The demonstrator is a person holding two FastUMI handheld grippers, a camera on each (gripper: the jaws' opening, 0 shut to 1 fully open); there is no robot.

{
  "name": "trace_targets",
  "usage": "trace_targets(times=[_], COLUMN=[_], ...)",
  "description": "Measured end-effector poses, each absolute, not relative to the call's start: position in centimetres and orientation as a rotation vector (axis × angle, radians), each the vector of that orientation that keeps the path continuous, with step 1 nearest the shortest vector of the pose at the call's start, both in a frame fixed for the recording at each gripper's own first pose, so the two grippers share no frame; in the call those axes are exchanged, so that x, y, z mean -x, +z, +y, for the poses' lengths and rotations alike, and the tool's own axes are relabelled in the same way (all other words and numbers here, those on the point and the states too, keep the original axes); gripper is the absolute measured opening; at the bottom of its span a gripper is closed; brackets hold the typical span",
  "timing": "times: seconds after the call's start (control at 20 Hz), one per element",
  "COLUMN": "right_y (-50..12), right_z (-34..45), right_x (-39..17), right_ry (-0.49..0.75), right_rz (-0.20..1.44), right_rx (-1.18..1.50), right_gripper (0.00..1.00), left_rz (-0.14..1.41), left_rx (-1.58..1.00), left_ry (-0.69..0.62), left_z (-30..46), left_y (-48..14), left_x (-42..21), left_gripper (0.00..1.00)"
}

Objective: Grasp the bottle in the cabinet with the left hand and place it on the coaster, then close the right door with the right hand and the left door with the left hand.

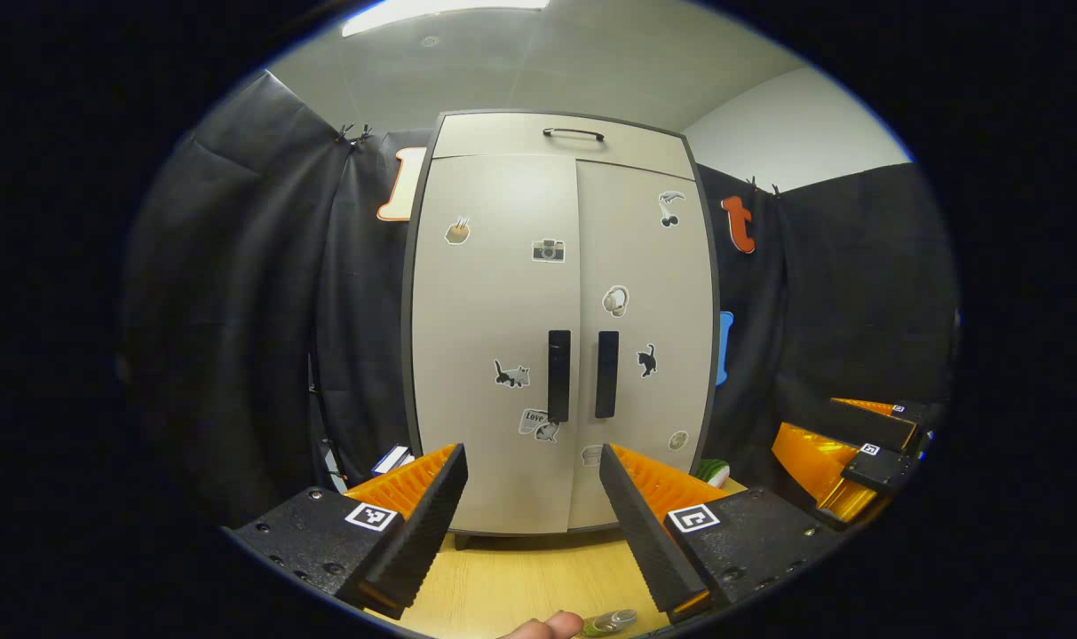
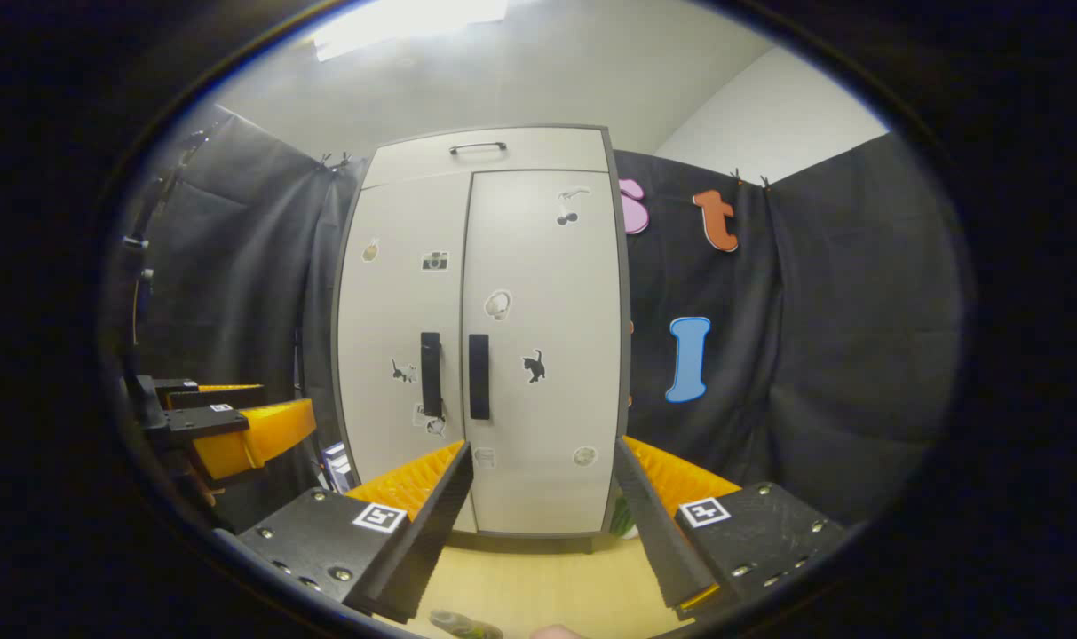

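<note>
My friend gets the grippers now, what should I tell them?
Left gripper: open, holding nothing, facing the cabinet.
Right gripper: open, holding nothing, also facing the cabinet.
Left door and right door: both shut, handles side by side.
A clear bottle lies at the bottom edge on the wooden table, beside a fingertip; whether a coaster sits under it cannot be told.
Doors look done. Left: check the bottle is on the coaster.

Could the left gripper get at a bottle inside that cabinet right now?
Probably not yet. Both cabinet doors are shut, so whatever is inside is sealed off. The left gripper is open and faces the door handles with nothing between, so it would likely have to open a door first.
</note>
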State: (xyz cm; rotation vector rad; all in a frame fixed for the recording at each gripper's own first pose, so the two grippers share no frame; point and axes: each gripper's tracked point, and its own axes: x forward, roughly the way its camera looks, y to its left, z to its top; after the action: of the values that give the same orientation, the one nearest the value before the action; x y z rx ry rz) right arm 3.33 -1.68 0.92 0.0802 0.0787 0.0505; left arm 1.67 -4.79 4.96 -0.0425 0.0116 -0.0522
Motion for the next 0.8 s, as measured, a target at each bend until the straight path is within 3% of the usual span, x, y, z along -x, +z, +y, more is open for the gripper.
trace_targets(times=[0.15, 0.25, 0.35, 0.4, 0.8], right_y=[1.3, 1.7, 1.9, 1.8, 2.8], right_z=[-2.0, -2.4, -2.9, -3.2, -6.3], right_x=[-3.2, -2.9, -2.5, -2.3, -0.7], right_ry=[0.050, 0.050, 0.045, 0.043, 0.013], right_rz=[0.077, 0.068, 0.062, 0.060, 0.045], right_rx=[-0.090, -0.094, -0.100, -0.101, -0.087], right_gripper=[0.99, 0.96, 0.96, 0.96, 0.96], left_rz=[0.015, 0.018, 0.003, -0.004, -0.038], left_rx=[0.048, 0.051, 0.045, 0.043, 0.031], left_ry=[-0.052, -0.051, -0.044, -0.042, -0.080], left_z=[-5.1, -5.3, -5.3, -5.4, -7.9], left_y=[4.8, 4.9, 5.2, 5.4, 6.6], left_x=[-1.3, -1.1, -0.8, -0.6, 0.4], left_gripper=[0.95, 0.95, 0.91, 0.95, 0.95])
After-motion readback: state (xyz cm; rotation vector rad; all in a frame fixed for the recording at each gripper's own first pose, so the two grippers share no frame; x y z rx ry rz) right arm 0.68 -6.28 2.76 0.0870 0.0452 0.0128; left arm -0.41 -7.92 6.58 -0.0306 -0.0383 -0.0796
